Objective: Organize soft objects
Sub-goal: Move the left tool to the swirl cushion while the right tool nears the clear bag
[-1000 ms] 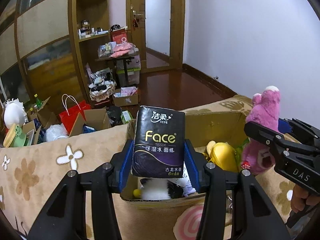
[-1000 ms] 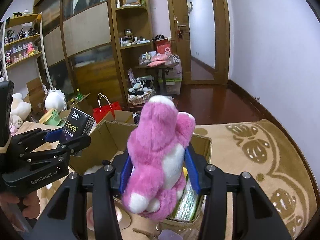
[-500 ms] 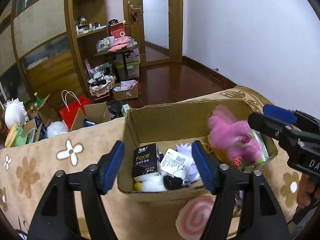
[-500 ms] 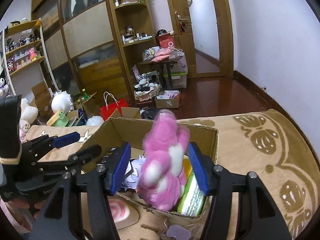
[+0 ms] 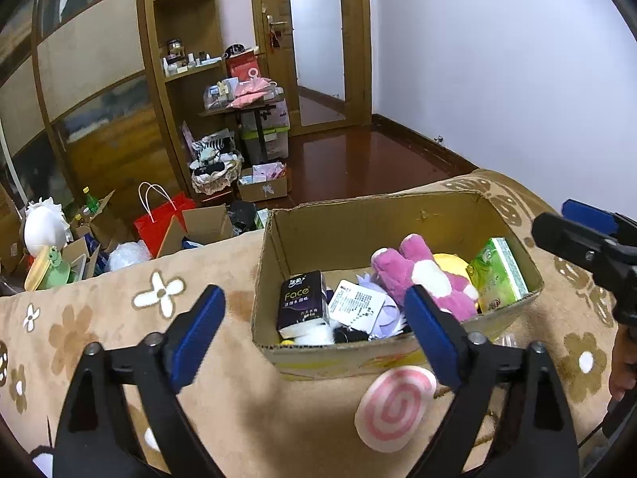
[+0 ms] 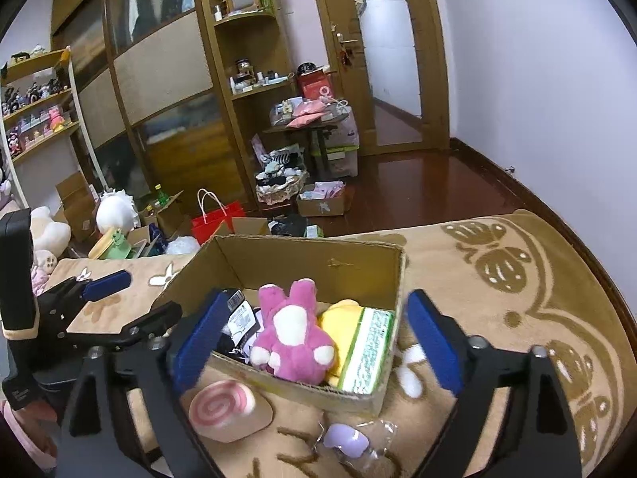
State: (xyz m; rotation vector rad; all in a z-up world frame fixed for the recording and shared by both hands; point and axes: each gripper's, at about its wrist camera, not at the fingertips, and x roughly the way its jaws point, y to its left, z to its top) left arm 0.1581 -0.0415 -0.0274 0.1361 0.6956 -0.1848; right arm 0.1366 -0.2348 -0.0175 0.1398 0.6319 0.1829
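An open cardboard box (image 5: 342, 219) stands on a beige flowered blanket. Inside lie a black "Face" tissue pack (image 5: 302, 302), a pink plush (image 5: 422, 275), a yellow plush (image 5: 450, 263) and a green tissue pack (image 5: 501, 275). My left gripper (image 5: 314, 302) hovers over the box's near edge, its jaws opening, with nothing pressed between the pads. My right gripper (image 6: 316, 302) hangs above the pink plush (image 6: 294, 330) and the box (image 6: 318, 263), jaws opening too and holding nothing. Each gripper shows in the other's view: right gripper (image 5: 577, 235), left gripper (image 6: 107, 283).
A round pink-swirl cushion (image 5: 394, 402) lies against the box's near side. A small purple item in clear wrap (image 6: 346, 438) sits on the blanket. Past the bed's edge the floor holds a red bag (image 5: 159, 223), cartons and baskets before wooden shelves.
Both grippers let go. The black tissue pack and the pink plush dropped from the jaws into the box. Both pairs of jaws spread wide and drew back a little.
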